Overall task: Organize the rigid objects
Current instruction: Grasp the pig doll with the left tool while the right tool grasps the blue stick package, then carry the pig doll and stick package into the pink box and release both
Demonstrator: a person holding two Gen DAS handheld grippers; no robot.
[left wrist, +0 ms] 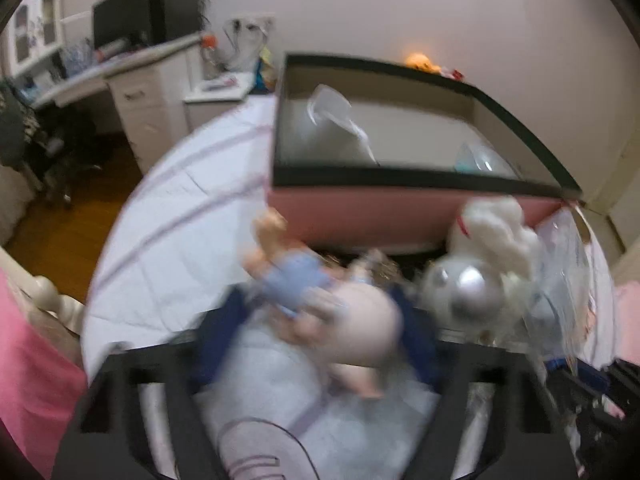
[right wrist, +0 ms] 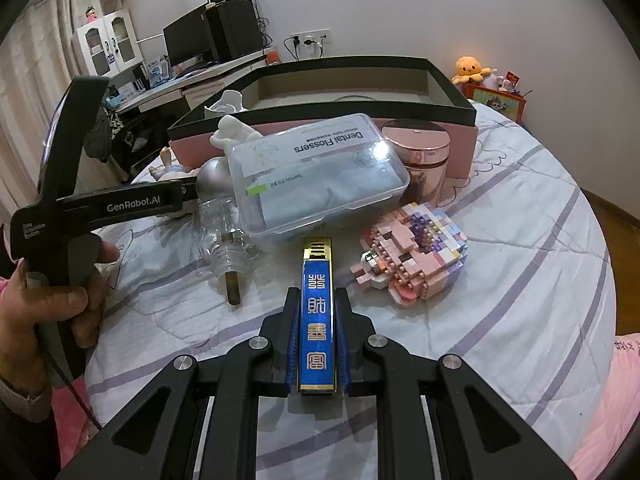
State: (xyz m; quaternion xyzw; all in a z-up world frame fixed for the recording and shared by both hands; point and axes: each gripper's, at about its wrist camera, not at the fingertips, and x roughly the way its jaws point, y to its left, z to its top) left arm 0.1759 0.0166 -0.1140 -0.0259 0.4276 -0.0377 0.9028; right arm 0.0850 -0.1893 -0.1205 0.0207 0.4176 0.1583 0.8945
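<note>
Your right gripper [right wrist: 316, 344] is clamped on one blue harmonica [right wrist: 317, 316], long axis pointing away toward the pink box [right wrist: 460, 148] at the bed's far edge. Left gripper [left wrist: 316, 364] is narrow around one doll [left wrist: 320, 300]; contact is blurred. One flosser case [right wrist: 320, 176], one brick model [right wrist: 416, 256].

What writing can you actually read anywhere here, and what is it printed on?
"Dental Flossers": lid of the clear box, upside down in this view; its smaller print is too small to read.
"GenRobot.AI": side of the left gripper; the small text by its handle is unreadable.
Four Chinese characters: blue bar.
Left wrist view: blurred, nothing readable.
</note>
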